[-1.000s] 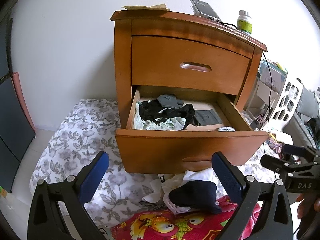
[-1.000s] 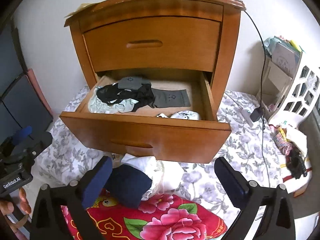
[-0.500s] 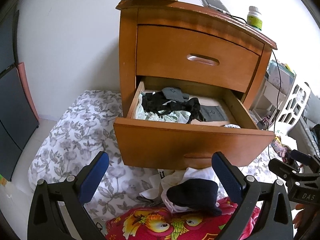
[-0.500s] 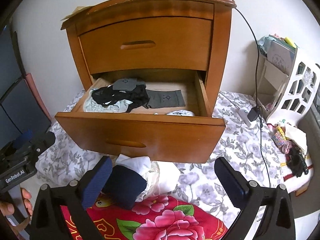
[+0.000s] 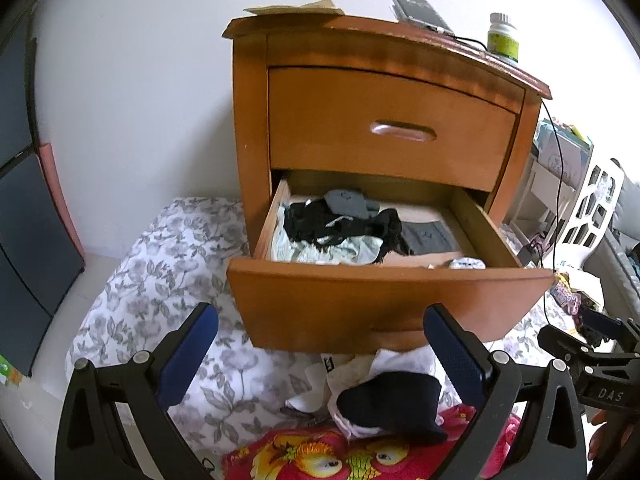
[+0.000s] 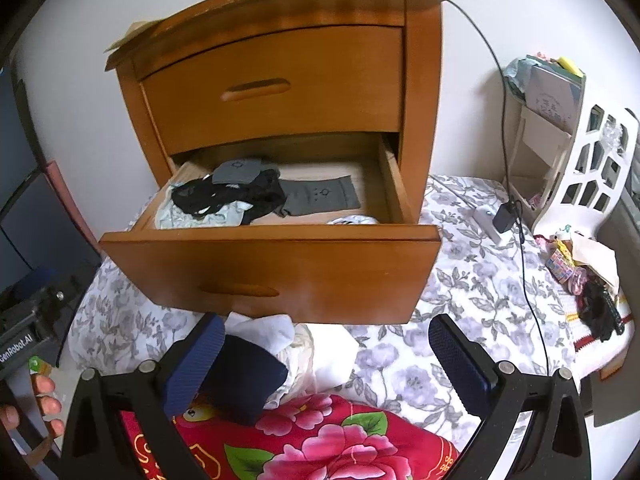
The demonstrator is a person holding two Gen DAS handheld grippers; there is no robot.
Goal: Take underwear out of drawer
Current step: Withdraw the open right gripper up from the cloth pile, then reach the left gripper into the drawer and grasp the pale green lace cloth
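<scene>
The orange-brown wooden nightstand (image 5: 384, 80) stands against a white wall, its lower drawer (image 5: 384, 300) pulled out. Tangled black lace underwear (image 5: 344, 228) lies toward the drawer's left side, on top of a pale mint-green garment (image 5: 320, 250), with a grey folded cloth (image 5: 346, 202) at the back edge and a flat dark grey piece (image 6: 320, 196) toward the right. A small white item (image 6: 352, 220) peeks over the front right corner, too cut off to identify.

The left gripper (image 5: 320, 356) hovers low in front of the drawer with its blue-padded fingers spread wide, nothing between them; the right gripper (image 6: 324, 364) is likewise spread wide and empty. The drawer front stands between both grippers and the underwear.

Below the drawer front, a heap of white and navy clothing (image 5: 384, 396) rests on a red floral blanket (image 6: 320, 436) and a grey leaf-patterned sheet (image 5: 160, 280). On the nightstand's top edge sit a phone (image 5: 420, 10) with a black cable (image 6: 516, 200), a green-labelled white bottle (image 5: 503, 38) and some paper (image 5: 296, 7). A white cut-out plastic rack (image 6: 588, 160) stands at the right, its contents hard to make out. Fingers of a hand (image 6: 44, 400) show at the lower left of the right wrist view
</scene>
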